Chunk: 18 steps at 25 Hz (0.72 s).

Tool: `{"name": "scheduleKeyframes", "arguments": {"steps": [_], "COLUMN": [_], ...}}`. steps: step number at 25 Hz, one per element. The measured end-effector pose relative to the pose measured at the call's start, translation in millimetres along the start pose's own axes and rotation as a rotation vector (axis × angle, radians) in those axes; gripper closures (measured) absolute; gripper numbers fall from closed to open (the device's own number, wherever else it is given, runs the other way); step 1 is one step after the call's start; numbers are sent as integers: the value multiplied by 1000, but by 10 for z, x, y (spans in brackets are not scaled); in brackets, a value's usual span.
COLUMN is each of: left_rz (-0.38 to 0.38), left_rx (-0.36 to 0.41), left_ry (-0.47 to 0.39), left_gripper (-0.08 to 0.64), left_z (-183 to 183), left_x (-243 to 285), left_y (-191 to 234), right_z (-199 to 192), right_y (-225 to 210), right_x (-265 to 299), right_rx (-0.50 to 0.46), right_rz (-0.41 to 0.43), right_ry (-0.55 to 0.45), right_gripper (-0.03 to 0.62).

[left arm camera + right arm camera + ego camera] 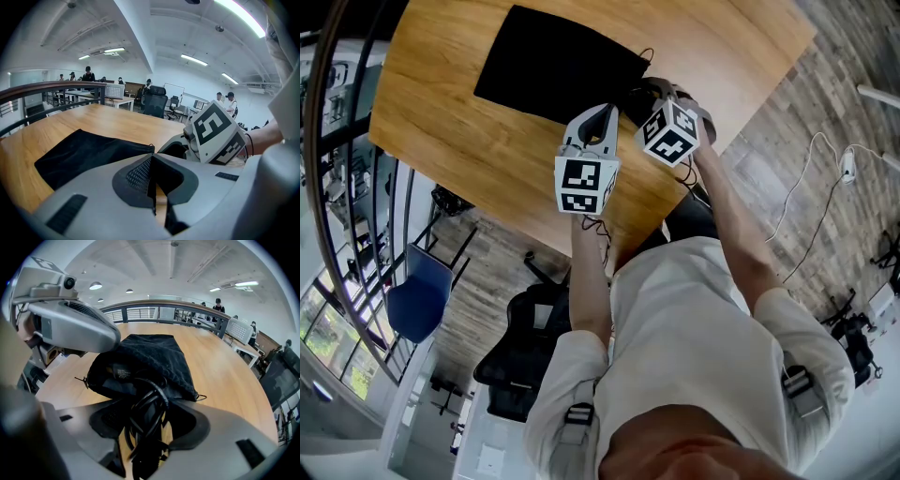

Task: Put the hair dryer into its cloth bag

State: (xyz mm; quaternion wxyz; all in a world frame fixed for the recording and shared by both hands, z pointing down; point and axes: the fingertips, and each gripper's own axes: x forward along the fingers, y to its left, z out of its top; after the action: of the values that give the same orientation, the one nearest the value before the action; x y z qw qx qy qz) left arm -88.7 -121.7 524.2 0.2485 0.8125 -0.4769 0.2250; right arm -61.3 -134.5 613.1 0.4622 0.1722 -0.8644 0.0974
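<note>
The left gripper [152, 161] was held with its jaws brought together at the tips. Nothing was caught between them, and only bare wood was seen through the slit behind the tips. The right gripper [149, 411] was held just beside it, on its right, with the jaws spread wide. A bundle of black cord [140, 437] was threaded between them, and a strip of wood was left showing between the bundle and the right-hand jaw, so no clamping was shown. Just beyond the right gripper's tips the cord was led into the open mouth of the black cloth bag [157, 350]. The hair dryer [117, 375] was lodged there, a labelled part of its dark body being visible inside the gathered rim; how deep it was seated could not be told. From that mouth the bag was laid flat on the wooden table [225, 371], stretched away from both grippers and, as seen from the left gripper, ahead and to its left. A drawstring end [201, 397] was left lying at the mouth, to the right of the right gripper's jaws. Farther off, past the table's far edge, a curved railing [178, 303] was seen. Beyond it, desks, black office chairs [154, 101] and several standing people [87, 74] were made out under ceiling strip lights.
</note>
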Motion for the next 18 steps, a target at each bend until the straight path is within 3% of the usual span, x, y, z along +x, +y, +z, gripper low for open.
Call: {"name": "scheduleKeyframes", "arguments": {"steps": [18], "left_rz": [1], "left_rx": [8], "left_ry": [-3], "left_gripper": [543], "left_z": [17], "left_x": [-20], "left_y": [-9], "right_z": [-16], "right_y": [34], "right_x": [-176], "right_rx": [-53], "right_rz": [-11], "right_ry": [-45], "right_gripper": [296]}}
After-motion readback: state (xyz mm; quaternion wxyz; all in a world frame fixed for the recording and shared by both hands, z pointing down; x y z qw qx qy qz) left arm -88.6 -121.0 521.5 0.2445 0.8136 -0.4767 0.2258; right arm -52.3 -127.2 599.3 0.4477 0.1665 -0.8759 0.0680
